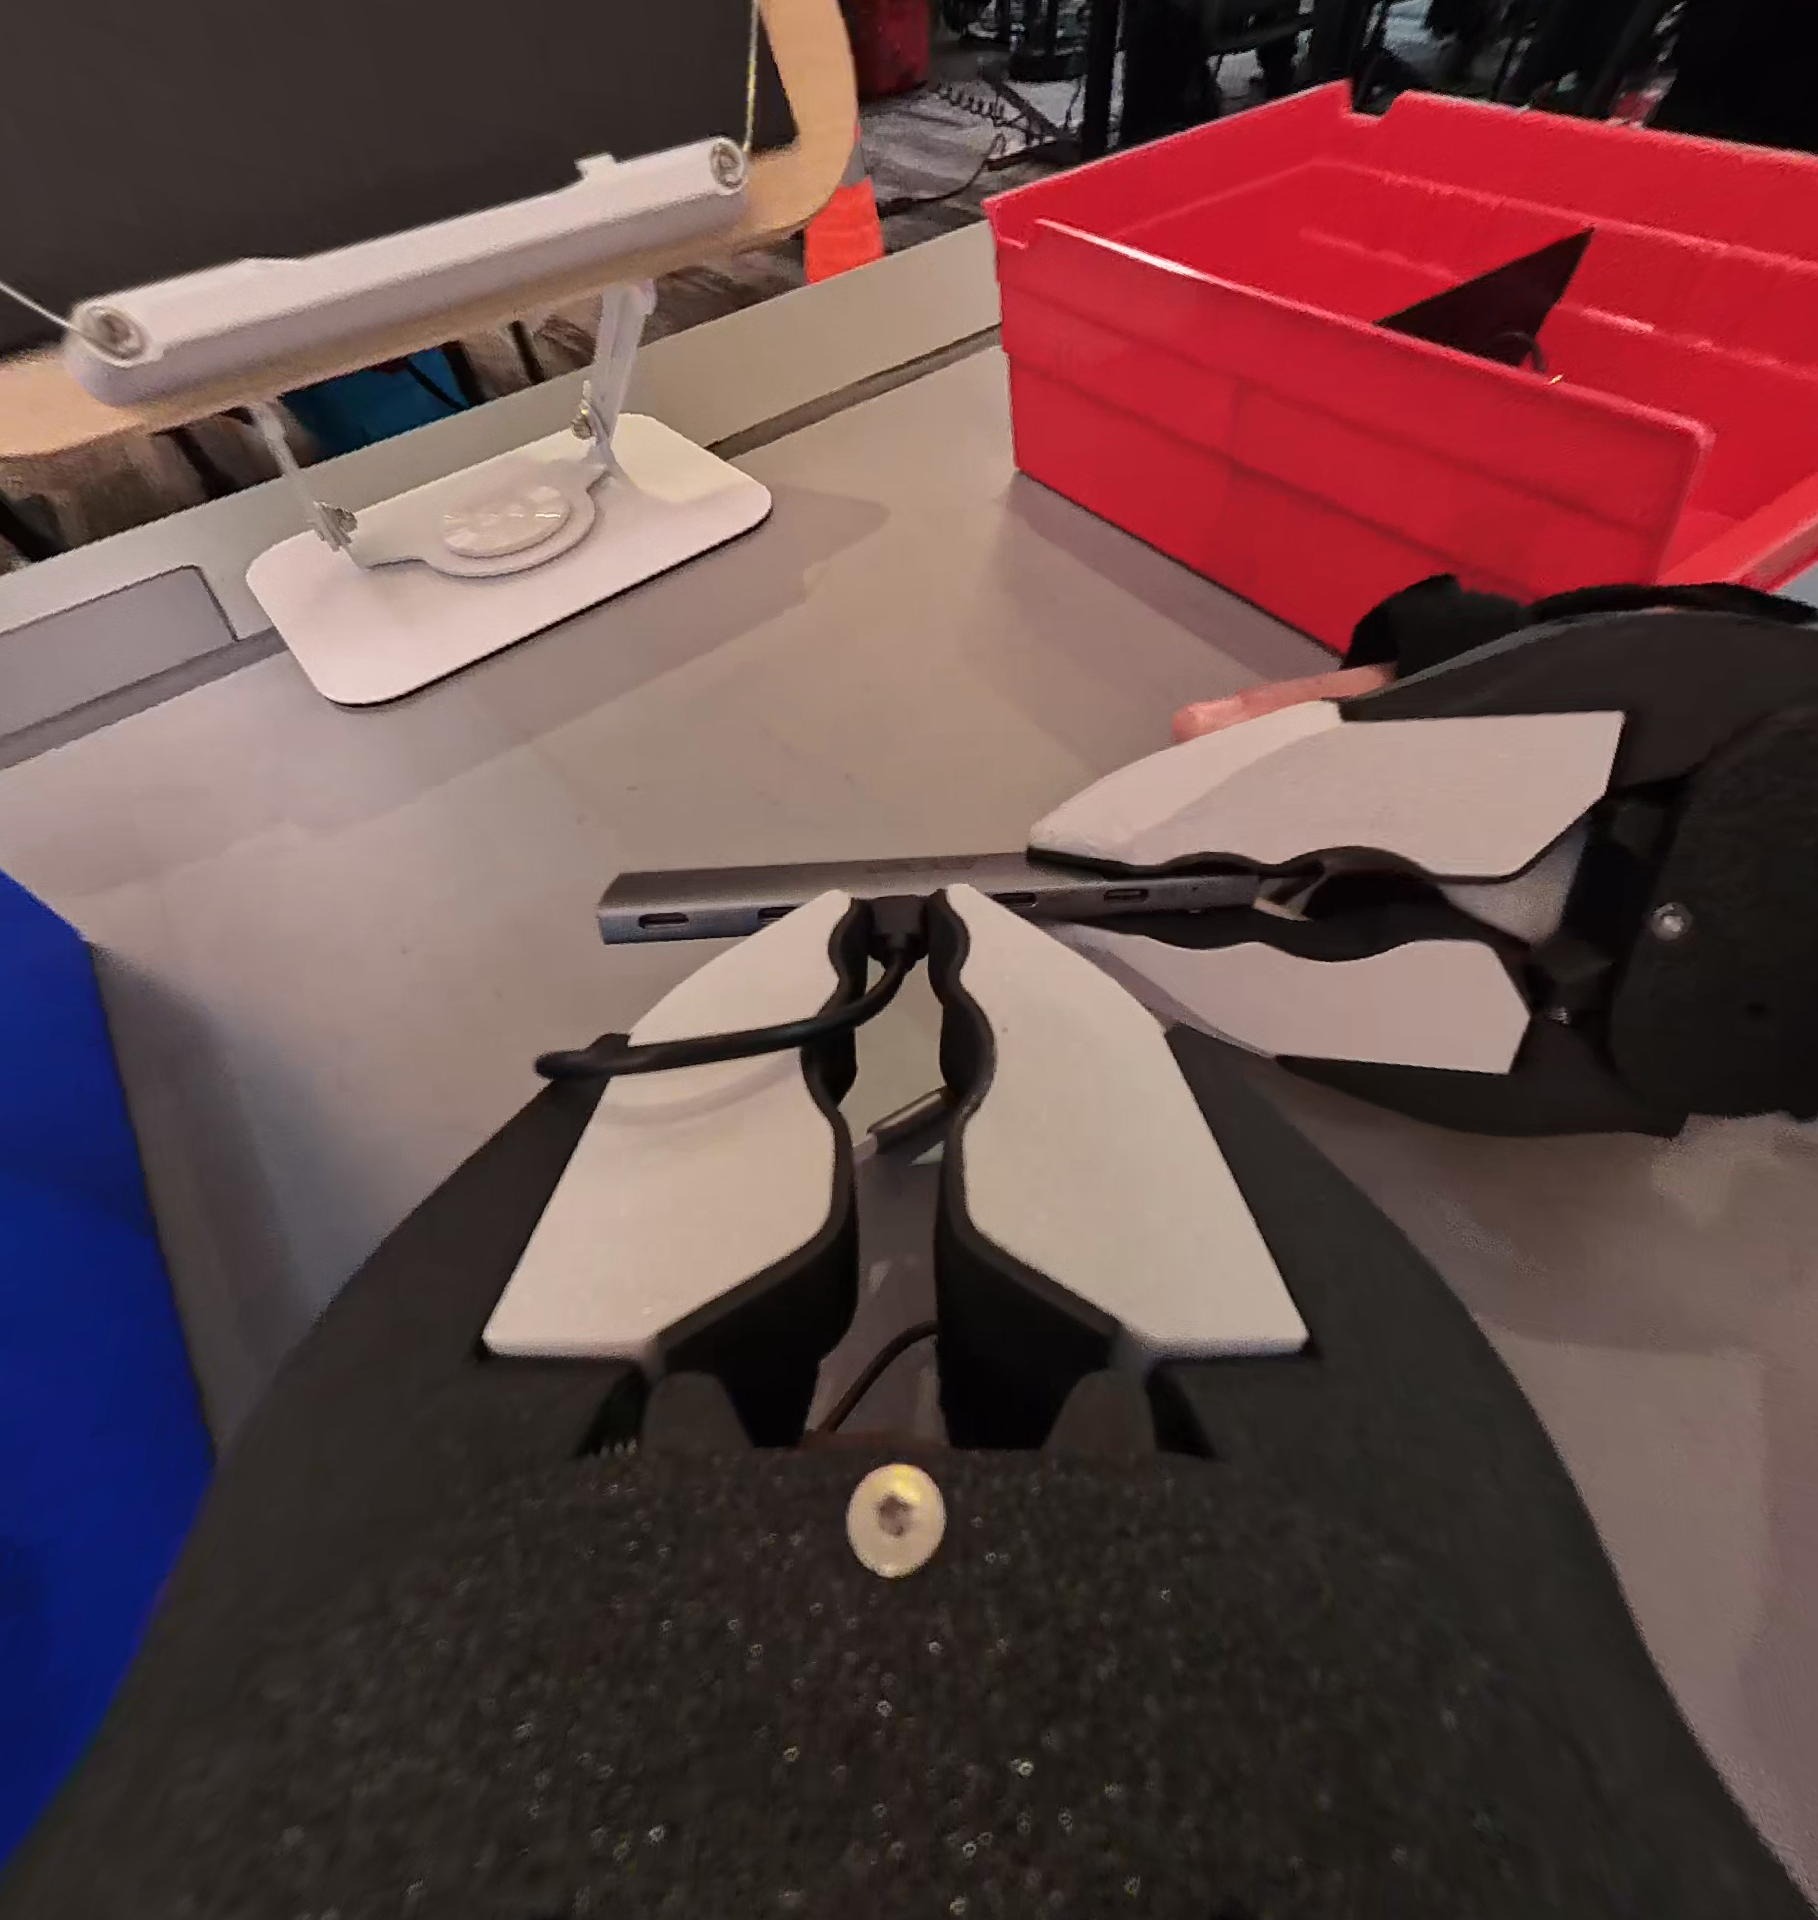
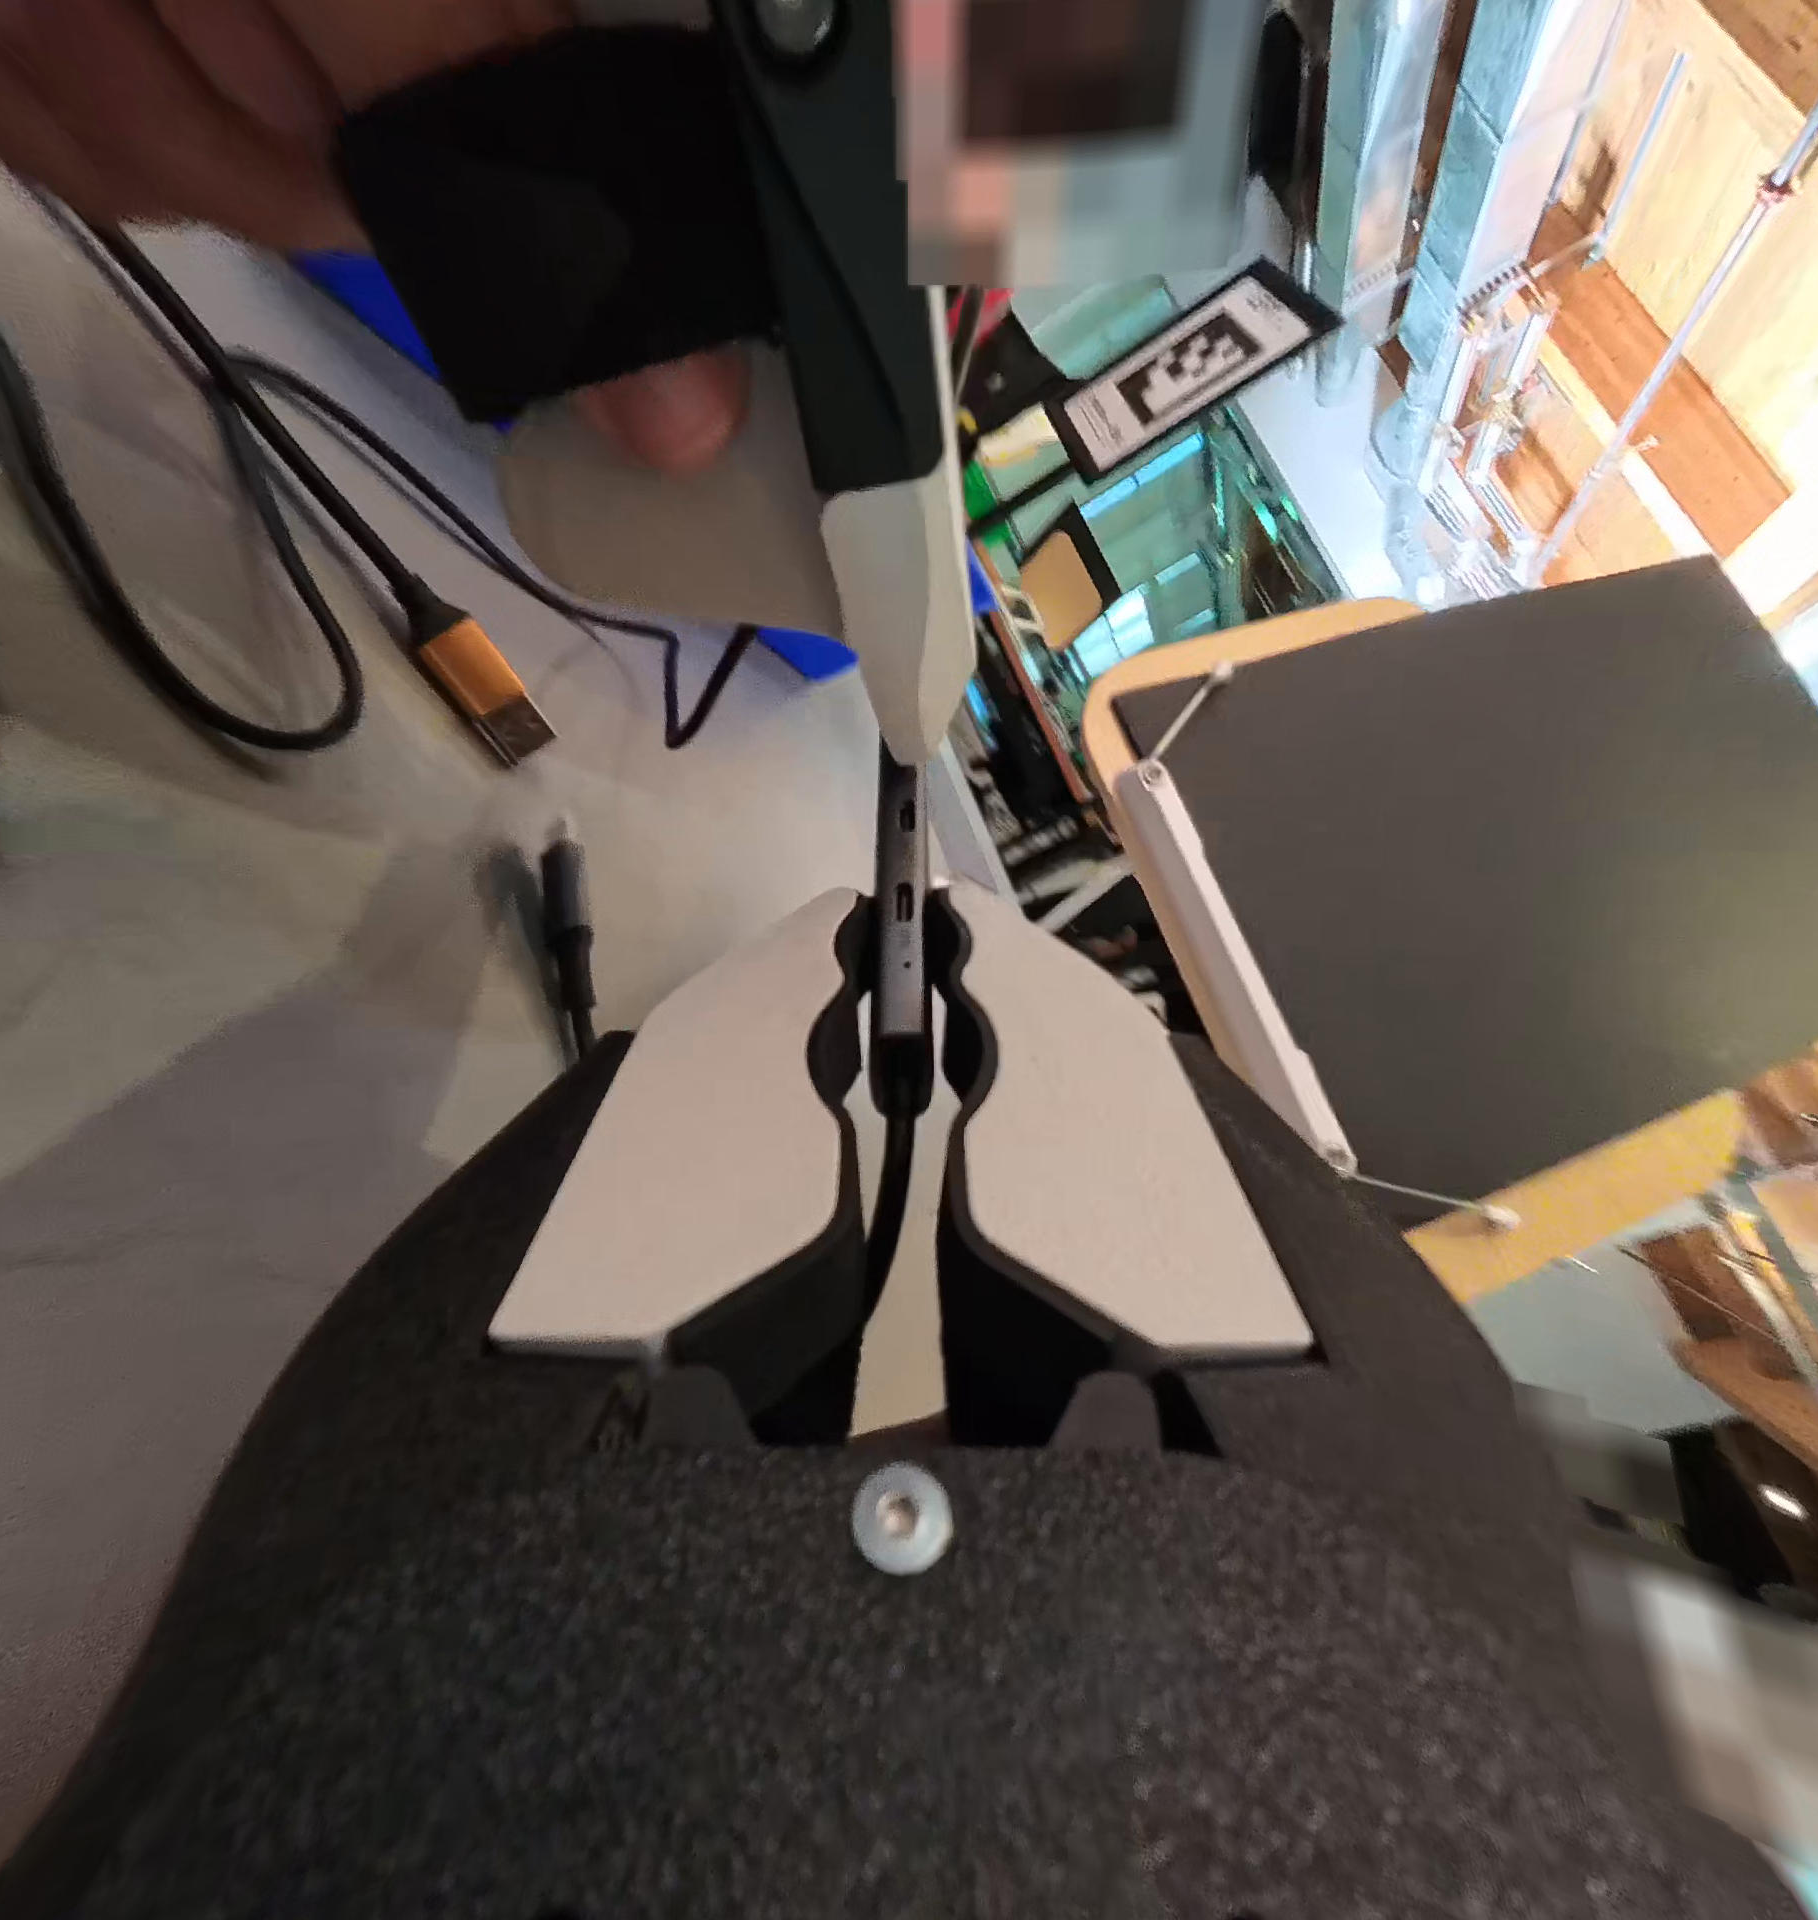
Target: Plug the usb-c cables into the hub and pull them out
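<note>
Hub (image 1: 832,902) held level above tabletop (image 1: 572,790); right claw (image 1: 1071,883) clamped on hub's end, bracing it. Left claw (image 1: 894,920) pinched on usb-c plug (image 1: 889,930) at hub's port side, aligned for straight push or pull.

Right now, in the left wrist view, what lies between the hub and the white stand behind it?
Only bare grey table lies between the hub and the white stand; the left wrist view shows this.
</note>
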`<act>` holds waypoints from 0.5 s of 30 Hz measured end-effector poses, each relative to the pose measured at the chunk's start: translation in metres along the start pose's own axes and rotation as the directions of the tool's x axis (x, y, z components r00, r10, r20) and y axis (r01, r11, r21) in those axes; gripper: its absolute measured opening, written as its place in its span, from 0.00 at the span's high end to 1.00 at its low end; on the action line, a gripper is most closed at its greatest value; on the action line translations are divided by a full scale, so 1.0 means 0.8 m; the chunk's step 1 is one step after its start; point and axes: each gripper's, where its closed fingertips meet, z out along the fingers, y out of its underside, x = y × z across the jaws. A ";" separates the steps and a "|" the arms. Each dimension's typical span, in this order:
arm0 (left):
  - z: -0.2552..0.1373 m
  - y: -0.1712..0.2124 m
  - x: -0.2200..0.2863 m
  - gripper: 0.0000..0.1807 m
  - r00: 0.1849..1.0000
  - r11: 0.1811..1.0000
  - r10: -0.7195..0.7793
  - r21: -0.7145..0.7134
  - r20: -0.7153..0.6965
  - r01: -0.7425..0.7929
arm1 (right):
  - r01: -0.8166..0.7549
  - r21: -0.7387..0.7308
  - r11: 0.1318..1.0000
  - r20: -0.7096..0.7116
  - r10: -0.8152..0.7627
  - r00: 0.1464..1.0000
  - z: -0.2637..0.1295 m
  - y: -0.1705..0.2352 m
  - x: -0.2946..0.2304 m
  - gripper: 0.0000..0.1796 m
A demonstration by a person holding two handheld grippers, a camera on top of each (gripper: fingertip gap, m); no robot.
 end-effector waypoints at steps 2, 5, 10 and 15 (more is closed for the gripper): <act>-0.002 -0.001 0.002 0.94 0.997 0.999 -0.043 0.004 -0.063 0.044 | -0.066 0.077 0.995 0.040 0.064 0.997 -0.005 -0.010 -0.001 0.95; -0.013 -0.003 -0.011 0.94 0.993 0.998 -0.064 0.010 -0.095 0.065 | -0.149 0.169 0.974 0.109 0.132 0.985 -0.014 -0.026 -0.004 0.91; -0.037 -0.007 -0.051 0.95 0.983 0.986 -0.159 0.036 -0.089 0.163 | -0.224 0.259 0.939 0.139 0.194 0.971 -0.026 -0.040 0.002 0.93; -0.059 -0.014 -0.075 0.95 0.983 0.982 -0.177 0.062 -0.055 0.181 | -0.333 0.259 0.907 0.063 0.328 0.942 -0.025 -0.024 0.036 0.95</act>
